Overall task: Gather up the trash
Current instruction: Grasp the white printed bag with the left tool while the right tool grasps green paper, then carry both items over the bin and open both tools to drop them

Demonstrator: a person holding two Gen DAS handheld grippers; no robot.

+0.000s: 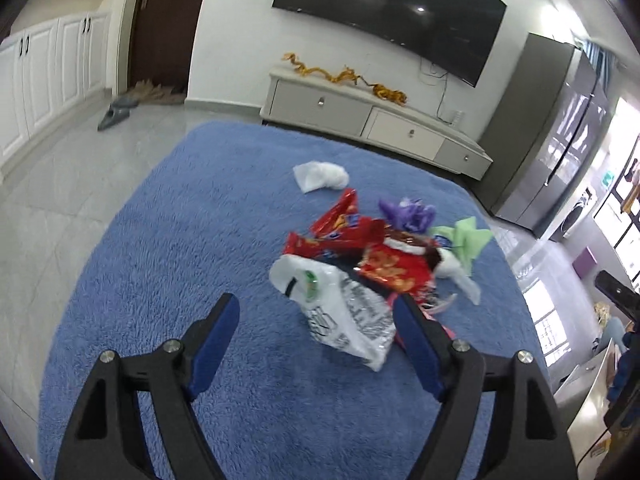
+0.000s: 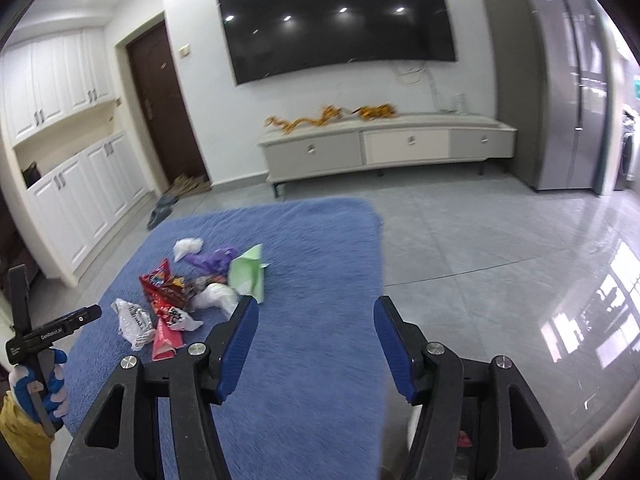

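A heap of trash lies on a blue rug (image 1: 200,240): a white printed plastic bag (image 1: 340,308), red snack wrappers (image 1: 352,236), a purple bag (image 1: 408,212), a green paper (image 1: 468,240) and a crumpled white tissue (image 1: 320,176). My left gripper (image 1: 316,312) is open, above the rug, its right finger beside the white bag. My right gripper (image 2: 314,312) is open and empty above the rug's right part, to the right of the heap: white bag (image 2: 134,320), red wrappers (image 2: 164,288), green paper (image 2: 248,276).
A low TV cabinet (image 2: 384,148) with yellow tinsel stands by the far wall under a TV (image 2: 336,16). White cupboards (image 2: 68,200) and a dark door are to the left, a grey fridge (image 2: 560,80) to the right. Grey slippers (image 2: 160,210) lie near the rug's corner.
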